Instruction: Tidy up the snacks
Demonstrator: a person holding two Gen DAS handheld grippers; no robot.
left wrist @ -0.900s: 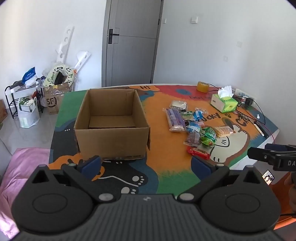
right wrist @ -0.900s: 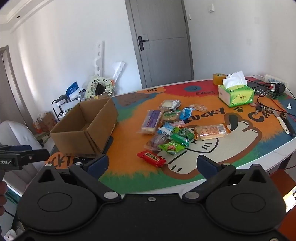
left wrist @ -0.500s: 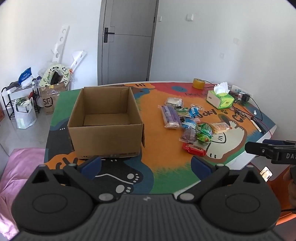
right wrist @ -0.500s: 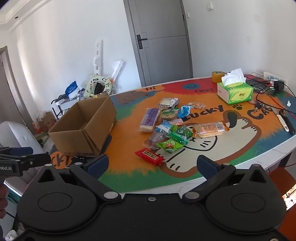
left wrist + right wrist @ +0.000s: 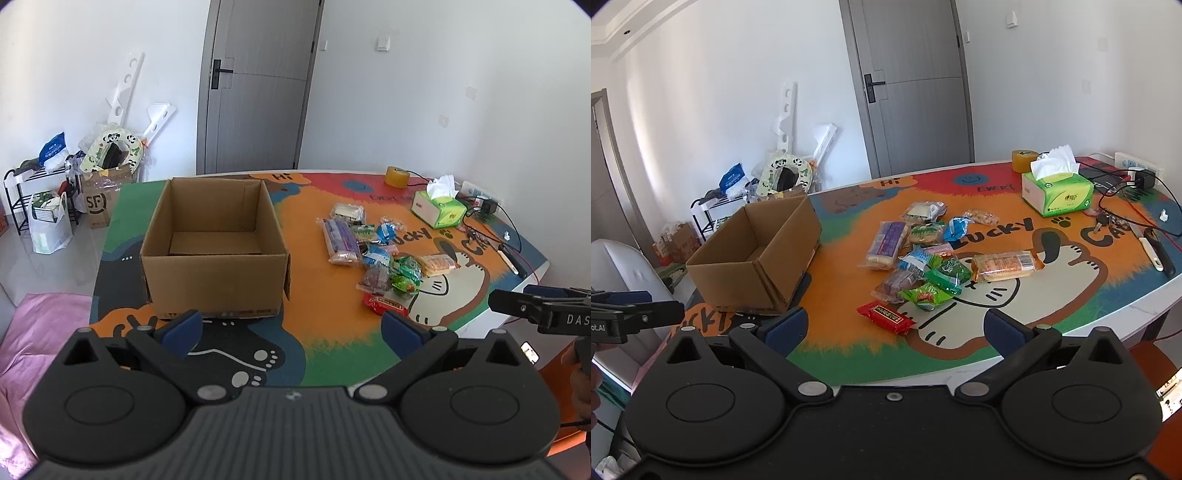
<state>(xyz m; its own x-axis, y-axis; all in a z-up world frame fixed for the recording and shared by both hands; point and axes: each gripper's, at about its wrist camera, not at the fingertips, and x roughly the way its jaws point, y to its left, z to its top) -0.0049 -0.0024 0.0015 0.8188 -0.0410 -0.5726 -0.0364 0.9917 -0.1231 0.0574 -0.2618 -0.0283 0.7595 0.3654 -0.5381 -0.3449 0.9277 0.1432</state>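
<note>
Both pairs of jaws stand spread wide and hold nothing. On the left gripper (image 5: 291,326) the blue-padded fingers (image 5: 183,326) hang over the near edge of the surface (image 5: 321,332), apart from everything on it. The right gripper (image 5: 894,330) hangs likewise over the near edge, touching nothing.

From the left wrist view, far left on the floor stands a brown carton printed "SF" (image 5: 96,202) beside a black rack (image 5: 18,199) and a white bag (image 5: 48,229). Next comes the open cardboard box (image 5: 212,251), upright on the surface with its flaps down and its bottom bare; small print runs along its lower front, too small to read. The colourful mat (image 5: 295,229) under it reads "Hi" at the far edge.

Right of the box, well apart from it, lie the snacks (image 5: 373,251) in a loose heap: a purple pack (image 5: 341,240), blue and green packets touching one another, an orange-wrapped bar (image 5: 437,264) and, nearest, a red bar (image 5: 386,304). Their labels are too small to read. In the right wrist view the mat's lettering reads "EVERY" and "LUCKY" around them, with "LUCKY" again partly showing by the box's near corner.

Farther right stand a roll of tape (image 5: 1024,160) and a green tissue box (image 5: 1058,192), then a charger with cables (image 5: 1137,184). Letters "DAS" show on the right gripper's body at the left view's right edge.
</note>
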